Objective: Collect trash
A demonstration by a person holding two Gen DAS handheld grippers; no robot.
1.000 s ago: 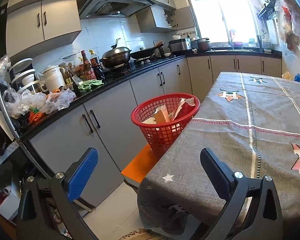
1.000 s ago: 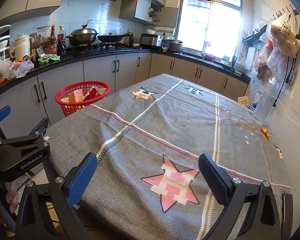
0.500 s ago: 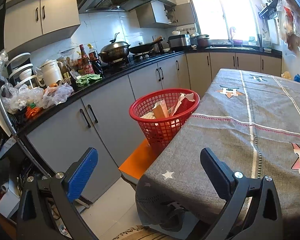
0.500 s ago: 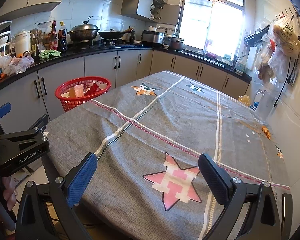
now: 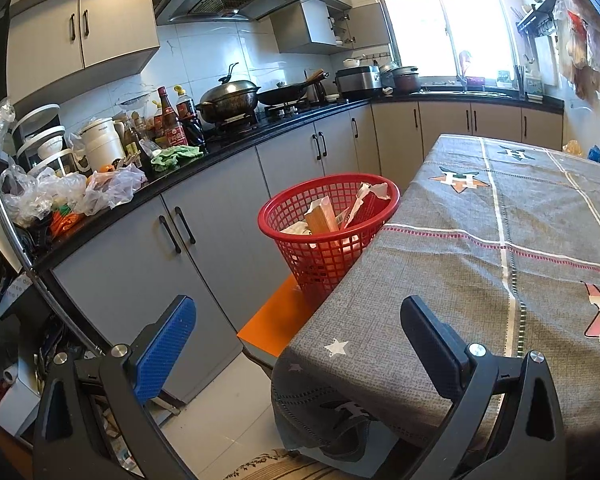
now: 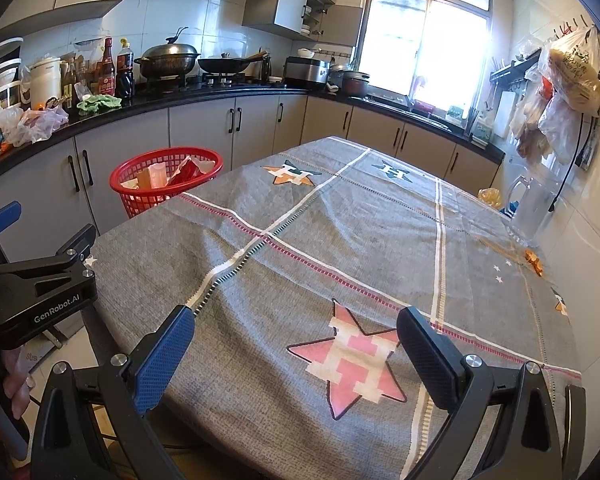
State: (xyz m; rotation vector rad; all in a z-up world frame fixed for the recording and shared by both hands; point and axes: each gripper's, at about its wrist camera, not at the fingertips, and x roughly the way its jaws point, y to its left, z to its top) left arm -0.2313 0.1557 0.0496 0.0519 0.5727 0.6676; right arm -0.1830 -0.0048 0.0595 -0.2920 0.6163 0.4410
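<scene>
Left claw (image 5: 296, 334) and right claw (image 6: 294, 340) both wide apart, empty, above the tablecloth (image 6: 340, 248).

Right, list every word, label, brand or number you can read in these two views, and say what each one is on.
"GenRobot.AI": white lettering on the black body of the left gripper, seen from the right wrist view.
"H": woven into the star motifs of the tablecloth.
Red labels on the sauce bottles: too small to read.
Print on the hanging plastic bag: too blurred to read.
Writing at the left wrist view's far left edge: cut off, unreadable.
</scene>
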